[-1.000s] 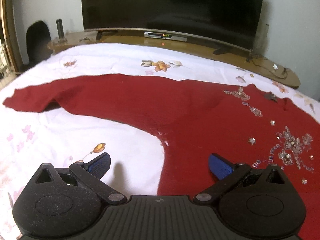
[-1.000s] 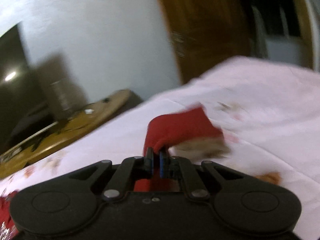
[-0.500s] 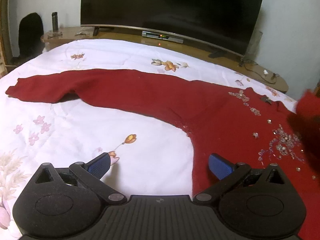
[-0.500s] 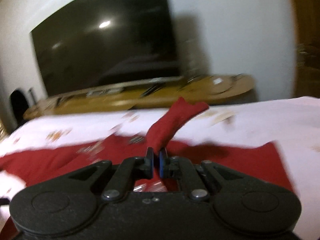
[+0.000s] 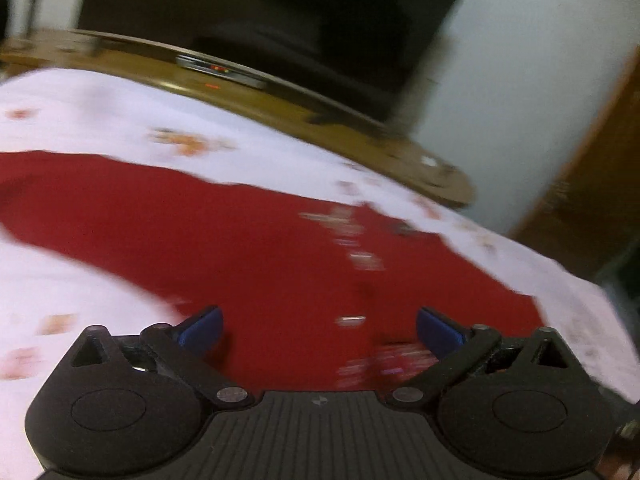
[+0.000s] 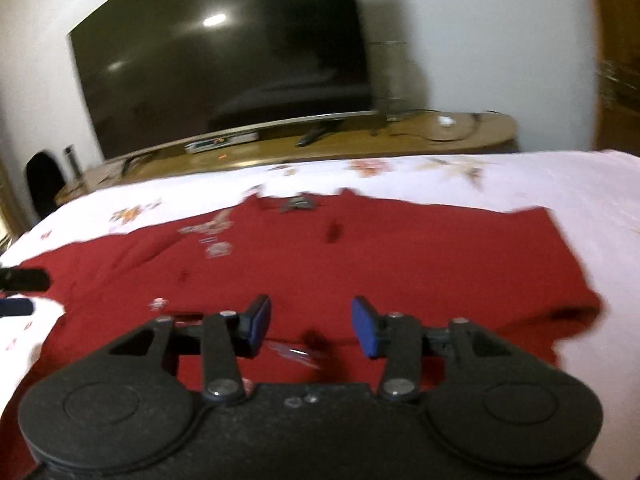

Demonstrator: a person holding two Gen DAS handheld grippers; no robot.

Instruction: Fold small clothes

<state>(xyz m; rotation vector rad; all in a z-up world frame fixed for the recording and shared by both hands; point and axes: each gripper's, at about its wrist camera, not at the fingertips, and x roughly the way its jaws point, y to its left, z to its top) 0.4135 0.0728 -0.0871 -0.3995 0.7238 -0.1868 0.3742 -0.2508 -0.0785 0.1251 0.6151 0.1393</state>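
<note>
Red embellished top [image 6: 360,256]: flat on the white floral bedspread [image 6: 520,184], right edge folded inward at 3 o'clock, bare spread beyond. Right gripper [image 6: 310,326]: jaws opening, empty, over the lower hem. Left gripper [image 5: 318,330]: wide, closing, nothing between, above the top's 6 o'clock edge.

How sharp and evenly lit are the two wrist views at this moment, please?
Left wrist view: heavily motion-smeared; the red garment and its sequins streak, and the television is a dark blur. Right wrist view: milder blur, lamp glare spots on the television, fisheye bowing of the wooden stand. Both grippers' bodies stay sharp.
</note>
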